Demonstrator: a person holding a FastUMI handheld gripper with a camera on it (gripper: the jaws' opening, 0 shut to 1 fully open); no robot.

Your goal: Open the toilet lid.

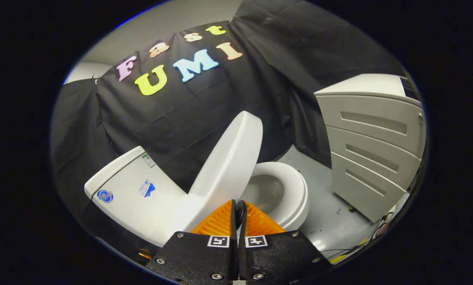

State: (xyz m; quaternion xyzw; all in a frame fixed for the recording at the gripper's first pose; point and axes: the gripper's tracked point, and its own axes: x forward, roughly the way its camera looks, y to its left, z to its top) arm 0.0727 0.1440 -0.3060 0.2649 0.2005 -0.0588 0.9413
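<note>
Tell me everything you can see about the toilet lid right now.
The toilet lid is a smooth, glossy white oval, plastic by its look. It stands raised and tilted off the white seat, leaving the bowl open beside it, with its hinged end low near the tank. The claw sits just before its lower part, orange fingers nearly together with nothing visibly between them; whether they touch the lid is unclear.

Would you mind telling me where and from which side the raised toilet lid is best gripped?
Probably at the toilet lid's thin free rim near its rounded top, coming from the open bowl side, since the tank backs the other face. The hand-held gripper sits nearly shut just below it, holding nothing, so its fingers must open first.
</note>
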